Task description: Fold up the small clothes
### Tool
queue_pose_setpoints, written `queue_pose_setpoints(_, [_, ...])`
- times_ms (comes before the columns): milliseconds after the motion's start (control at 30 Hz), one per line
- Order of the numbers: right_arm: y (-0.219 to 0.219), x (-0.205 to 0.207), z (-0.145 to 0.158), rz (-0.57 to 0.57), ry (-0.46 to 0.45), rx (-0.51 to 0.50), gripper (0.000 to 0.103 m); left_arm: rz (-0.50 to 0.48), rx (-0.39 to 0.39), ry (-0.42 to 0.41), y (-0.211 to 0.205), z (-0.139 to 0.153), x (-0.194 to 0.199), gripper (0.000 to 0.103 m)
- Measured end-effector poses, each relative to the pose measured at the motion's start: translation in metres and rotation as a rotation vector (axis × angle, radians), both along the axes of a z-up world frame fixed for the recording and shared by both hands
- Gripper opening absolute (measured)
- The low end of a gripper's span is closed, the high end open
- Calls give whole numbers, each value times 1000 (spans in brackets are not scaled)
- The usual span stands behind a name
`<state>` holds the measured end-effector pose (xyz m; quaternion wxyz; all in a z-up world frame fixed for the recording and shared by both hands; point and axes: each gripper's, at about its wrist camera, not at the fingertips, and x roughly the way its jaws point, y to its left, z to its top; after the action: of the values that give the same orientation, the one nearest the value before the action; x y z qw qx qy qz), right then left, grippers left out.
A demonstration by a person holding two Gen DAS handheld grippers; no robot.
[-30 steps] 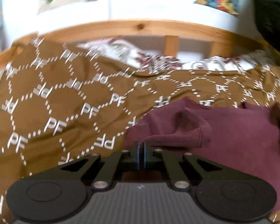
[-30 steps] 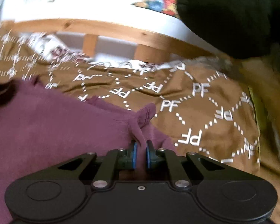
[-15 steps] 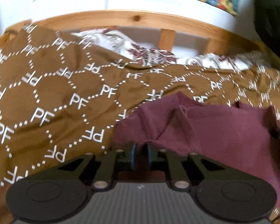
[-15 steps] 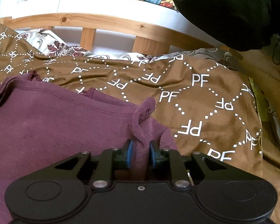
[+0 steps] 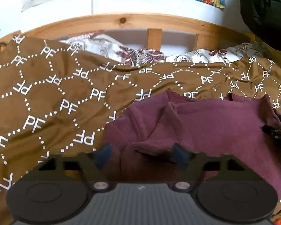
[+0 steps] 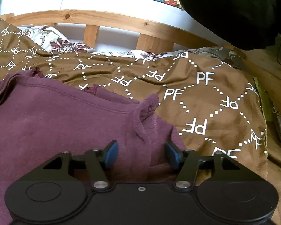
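Both pairs of jaws are opening, and maroon fabric lies between the pads of each without being pinched. The left gripper (image 5: 141, 152) stands wide over a raised fold at one lower corner of the maroon garment (image 5: 206, 123); its blue pads (image 5: 105, 152) are clear of the cloth, though motion blur makes it hard to say whether one pad brushes the fold. The right gripper (image 6: 141, 152) is parted somewhat less, straddling a puckered ridge that runs up to a small curled tip at the opposite corner of the same garment (image 6: 56, 116); its pads (image 6: 111, 152) sit just beside the ridge, apart from it. The garment lies spread on a brown bedspread (image 5: 46, 97) printed with white letters, laid over a bed with a wooden headboard (image 5: 121, 21) and patterned pillows (image 5: 136, 55) behind. The step appears to be a release after laying the cloth down. Risks from here: withdrawing either gripper while a pad is snagged on the ridge would drag the corner and undo the lay; the bunched fold and curled tip, left unflattened, would likely carry crooked edges into the next fold; the soft, rumpled bedspread may shift with the garment.
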<state>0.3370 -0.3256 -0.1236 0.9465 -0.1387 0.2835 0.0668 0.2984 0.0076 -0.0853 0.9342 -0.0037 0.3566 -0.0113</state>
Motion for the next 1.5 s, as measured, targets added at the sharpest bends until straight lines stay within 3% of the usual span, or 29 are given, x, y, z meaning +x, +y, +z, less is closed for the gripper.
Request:
queue_pose_setpoints(133, [2, 0, -1, 16, 0, -7, 73, -51, 63, -53, -15, -1, -5, 93])
queue_pose_setpoints(233, [2, -1, 0, 20, -16, -3, 74, -95, 152, -92, -29, -3, -8, 92])
queue_pose_setpoints(300, [2, -2, 2, 18, -34, 6, 73, -115, 214, -122, -38, -6, -9, 82])
queue_pose_setpoints(367, [0, -4, 6, 13, -64, 24, 68, -118, 267, -128, -44, -8, -8, 54])
queue_pose_setpoints(467, [-3, -2, 10, 1, -78, 54, 50, -119, 288, -111, -46, -13, -4, 19])
queue_pose_setpoints(533, [-5, 1, 9, -5, -60, 59, 33, -116, 261, -106, -43, -12, -3, 18])
queue_pose_setpoints(633, [-3, 2, 6, 2, -45, 44, 29, -99, 218, -96, -35, -7, -1, 19])
queue_pose_setpoints(667, [-3, 2, 5, 4, -45, 41, 28, -88, 198, -91, -31, -5, -1, 26])
queue_pose_setpoints(700, [-3, 2, 5, 4, -47, 39, 28, -75, 182, -85, -28, -3, -1, 36])
queue_pose_setpoints(733, [-2, 1, 5, 5, -49, 38, 28, -64, 168, -77, -26, -2, -2, 61])
queue_pose_setpoints(767, [-2, 1, 5, 4, -49, 36, 28, -56, 156, -78, -22, -1, -4, 73])
queue_pose_setpoints(833, [-2, 2, 3, -1, -42, 25, 28, -68, 154, -92, -21, 2, -12, 74])
queue_pose_setpoints(933, [-3, 3, 1, -9, -33, 15, 31, -125, 194, -83, -27, 4, -20, 87])
queue_pose_setpoints(1000, [-3, 3, 1, -14, -35, 19, 32, -174, 235, -82, -35, 1, -24, 89])
queue_pose_setpoints(1200, [-3, 3, 1, -15, -34, 14, 35, -252, 502, -103, -68, -26, -19, 87])
queue_pose_setpoints(1300, [-3, 3, 1, -16, -35, 12, 35, -255, 542, -125, -74, -32, -14, 78])
queue_pose_setpoints(1333, [-3, 3, 1, -15, -36, 10, 35, -249, 535, -124, -73, -33, -12, 66])
queue_pose_setpoints(1367, [-3, 3, 1, -14, -38, 8, 35, -238, 530, -121, -72, -33, -9, 47])
queue_pose_setpoints(1400, [-2, 2, 1, -13, -42, 5, 34, -222, 527, -119, -70, -32, -7, 36])
queue_pose_setpoints(1433, [-2, 2, 1, -12, -49, 3, 34, -193, 528, -121, -67, -31, -4, 13])
queue_pose_setpoints(1467, [-2, 1, 3, -9, -61, 6, 33, -164, 523, -124, -63, -30, -2, 7])
queue_pose_setpoints(1500, [-2, -1, 5, -6, -76, 15, 24, -136, 496, -135, -57, -26, 0, 6])
